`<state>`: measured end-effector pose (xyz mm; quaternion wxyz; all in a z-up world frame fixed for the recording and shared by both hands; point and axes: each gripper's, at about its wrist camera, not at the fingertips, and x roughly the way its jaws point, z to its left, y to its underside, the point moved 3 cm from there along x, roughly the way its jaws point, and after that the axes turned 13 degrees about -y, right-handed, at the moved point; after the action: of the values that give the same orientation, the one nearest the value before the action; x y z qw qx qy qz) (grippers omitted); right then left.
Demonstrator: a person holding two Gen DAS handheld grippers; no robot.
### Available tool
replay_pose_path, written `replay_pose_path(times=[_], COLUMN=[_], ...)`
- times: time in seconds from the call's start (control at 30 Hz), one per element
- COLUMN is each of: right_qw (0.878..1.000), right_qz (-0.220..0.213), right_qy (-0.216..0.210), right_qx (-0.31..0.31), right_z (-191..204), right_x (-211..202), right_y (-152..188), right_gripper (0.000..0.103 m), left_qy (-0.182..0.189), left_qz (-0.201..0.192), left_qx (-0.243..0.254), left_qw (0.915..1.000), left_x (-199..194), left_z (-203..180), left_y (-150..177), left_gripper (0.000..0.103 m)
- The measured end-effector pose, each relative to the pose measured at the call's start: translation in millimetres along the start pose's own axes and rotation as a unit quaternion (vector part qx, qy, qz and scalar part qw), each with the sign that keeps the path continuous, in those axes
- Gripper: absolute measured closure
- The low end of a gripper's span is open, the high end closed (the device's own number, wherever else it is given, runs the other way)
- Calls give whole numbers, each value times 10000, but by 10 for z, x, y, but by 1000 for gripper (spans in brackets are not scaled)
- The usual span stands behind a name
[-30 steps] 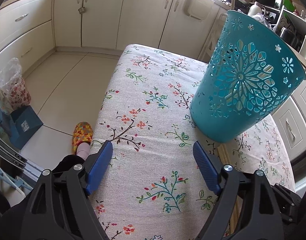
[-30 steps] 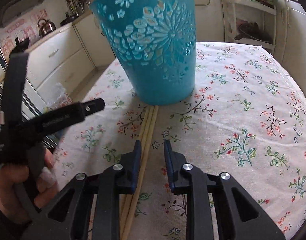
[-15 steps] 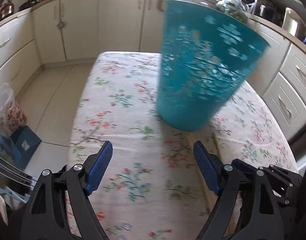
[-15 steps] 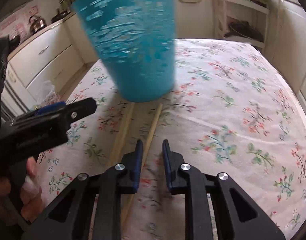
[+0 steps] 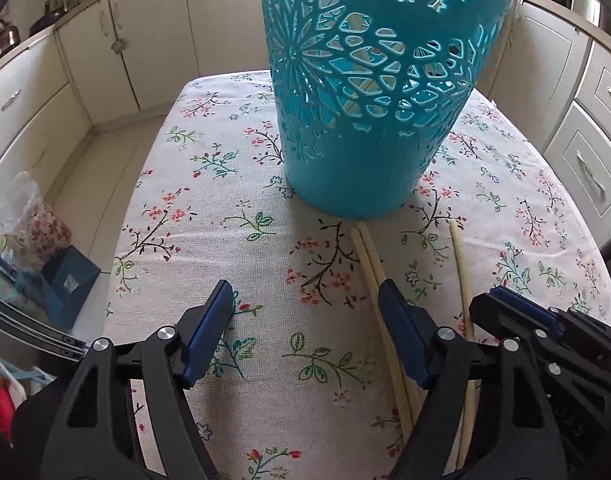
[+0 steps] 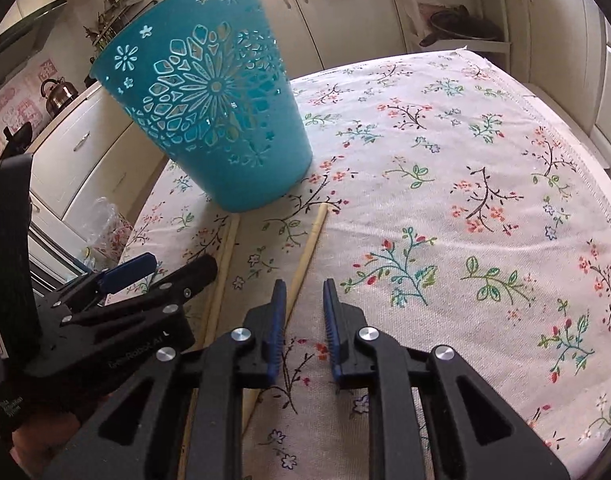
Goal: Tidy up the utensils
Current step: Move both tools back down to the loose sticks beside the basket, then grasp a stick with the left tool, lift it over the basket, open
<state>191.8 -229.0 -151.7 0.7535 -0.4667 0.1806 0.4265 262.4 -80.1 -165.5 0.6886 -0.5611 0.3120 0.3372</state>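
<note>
A bag [image 5: 29,220] and a blue box [image 5: 67,280] were seen on the floor, left of the tabletop [image 5: 209,184], which was covered by a floral cloth. The left claw [image 5: 305,320] was held over the cloth with its jaws wide apart and closing; only bare cloth lay between them, and nothing was gripped. A teal basket [image 5: 369,92] with cut-out flower patterns stood upright further back on the tabletop. Two chopsticks [image 5: 371,264] lay side by side just in front of the basket's base, passing under the left claw's right finger. A third chopstick [image 5: 461,268] lay apart from the pair, to their right. In the right wrist view, that third chopstick [image 6: 305,256] ran beneath the left finger of the right claw [image 6: 303,300]. The right claw's jaws were held narrowly apart with only cloth visible in the gap, and nothing was gripped. Whether the finger touched the chopstick could not be told.
</note>
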Motion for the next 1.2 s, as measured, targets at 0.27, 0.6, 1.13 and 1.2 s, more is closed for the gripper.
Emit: replay_pose_path(times=[0.27, 0.6, 1.13, 1.2], right_qw=[10000, 9999, 9997, 9996], right_qz=[-18, -118, -223, -245], right_qy=[-59, -57, -96, -118], right_qx=[48, 4, -37, -36], right_z=[-80, -76, 5, 7], right_x=[-52, -8, 27, 31], right_y=[-23, -45, -29, -28], right_gripper=[84, 81, 75, 75], left_qy=[-73, 564, 1398, 1411], left_qz=[-5, 214, -2874, -3013], left_qx=[160, 185, -1415, -1565], left_qw=[9998, 9980, 9369, 9299], left_x=[-16, -67, -1779, -1716], left_z=[-134, -111, 705, 657], left_y=[-8, -23, -1551, -1791], left_gripper=[57, 98, 98, 98])
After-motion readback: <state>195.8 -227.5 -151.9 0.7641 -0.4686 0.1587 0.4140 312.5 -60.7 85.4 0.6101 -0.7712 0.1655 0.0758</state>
